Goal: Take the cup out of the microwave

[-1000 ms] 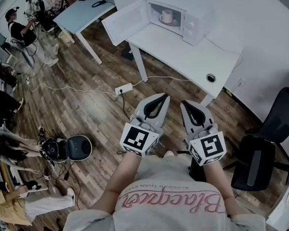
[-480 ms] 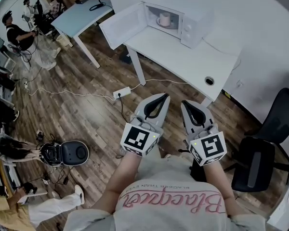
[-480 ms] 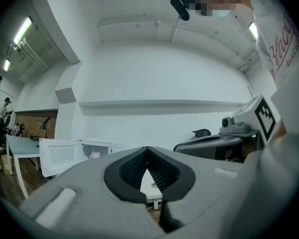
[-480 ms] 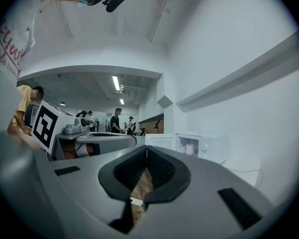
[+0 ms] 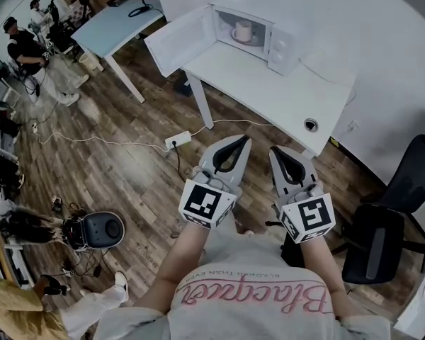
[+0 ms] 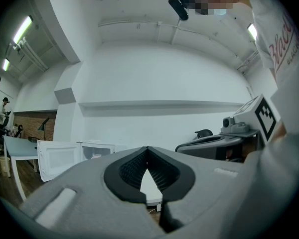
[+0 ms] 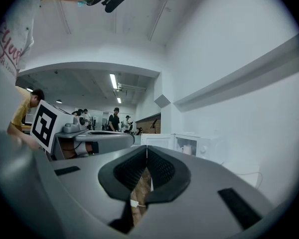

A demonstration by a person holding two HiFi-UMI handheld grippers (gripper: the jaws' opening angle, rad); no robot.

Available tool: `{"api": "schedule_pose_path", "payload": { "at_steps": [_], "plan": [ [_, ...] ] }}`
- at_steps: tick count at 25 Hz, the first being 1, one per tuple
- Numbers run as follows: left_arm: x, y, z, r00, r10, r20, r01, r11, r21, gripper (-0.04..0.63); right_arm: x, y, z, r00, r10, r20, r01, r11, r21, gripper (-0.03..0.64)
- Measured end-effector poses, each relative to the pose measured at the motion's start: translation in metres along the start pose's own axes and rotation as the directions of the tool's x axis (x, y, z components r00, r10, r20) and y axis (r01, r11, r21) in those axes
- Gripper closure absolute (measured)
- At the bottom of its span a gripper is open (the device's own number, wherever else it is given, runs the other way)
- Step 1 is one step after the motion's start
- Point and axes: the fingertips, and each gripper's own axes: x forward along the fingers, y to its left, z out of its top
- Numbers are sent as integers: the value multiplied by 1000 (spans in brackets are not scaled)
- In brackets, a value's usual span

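Approach stage, by my judgement. Left gripper [image 5: 239,141] and right gripper [image 5: 275,151]: fingers closed tip to tip, both empty. Cup [image 5: 243,31] stands inside the open microwave [image 5: 282,47] on the counter [image 5: 269,94], well ahead of the fingers. Next: close in, open one pair, take the cup.

The cup [image 5: 243,30] is pale, with a handle on its left side. It stands upright in the middle of the open chamber of the microwave [image 5: 281,46], in the upper centre of the head view. The microwave is white, with its door swung wide to the left and its control panel on the right. It sits at the far end of a white table [image 5: 269,91].
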Motion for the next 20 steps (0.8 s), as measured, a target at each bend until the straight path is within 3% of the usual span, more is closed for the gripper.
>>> {"api": "schedule_pose_path", "payload": {
  "at_steps": [20],
  "plan": [
    [51, 96, -16, 998, -64, -9, 64, 998, -9, 592, 104, -26, -5, 998, -68, -15, 69, 997, 19, 604]
  ]
}}
